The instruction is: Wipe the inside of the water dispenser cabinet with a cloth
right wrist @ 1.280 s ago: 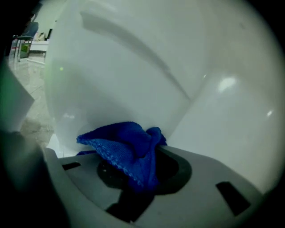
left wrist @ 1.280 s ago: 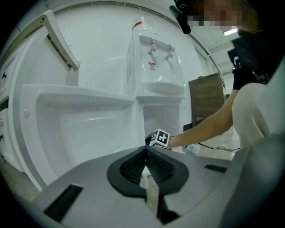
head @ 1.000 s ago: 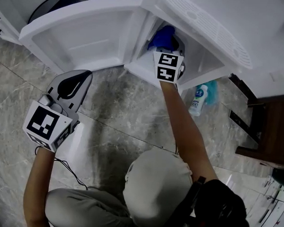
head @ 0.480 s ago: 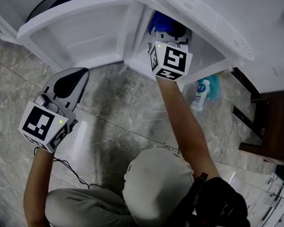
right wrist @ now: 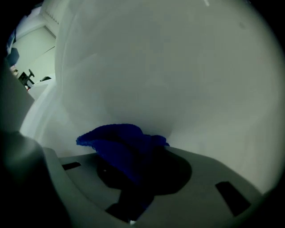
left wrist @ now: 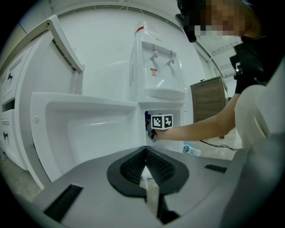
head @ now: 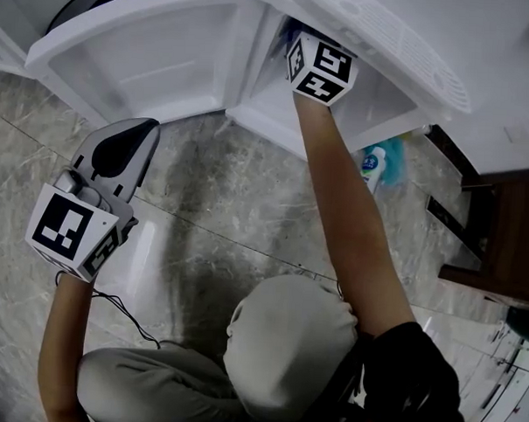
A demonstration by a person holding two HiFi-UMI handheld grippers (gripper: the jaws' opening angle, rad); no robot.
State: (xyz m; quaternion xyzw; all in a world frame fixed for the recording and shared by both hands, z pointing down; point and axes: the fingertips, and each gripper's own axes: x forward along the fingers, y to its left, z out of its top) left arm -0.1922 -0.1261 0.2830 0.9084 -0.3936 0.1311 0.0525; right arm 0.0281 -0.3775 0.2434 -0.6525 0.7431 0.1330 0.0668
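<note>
With my right gripper (right wrist: pixel 136 173) clamped on the blue cloth (right wrist: pixel 118 142) deep inside the water dispenser cabinet (head: pixel 379 101) and my left gripper (head: pixel 138 139) shut and empty outside, I'm mid-wipe, and next I'd judge a firm sweep across the inner wall.

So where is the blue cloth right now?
The blue cloth is pinched in the right gripper, inside the water dispenser's open cabinet. In the right gripper view it sits just in front of the white inner wall.
</note>
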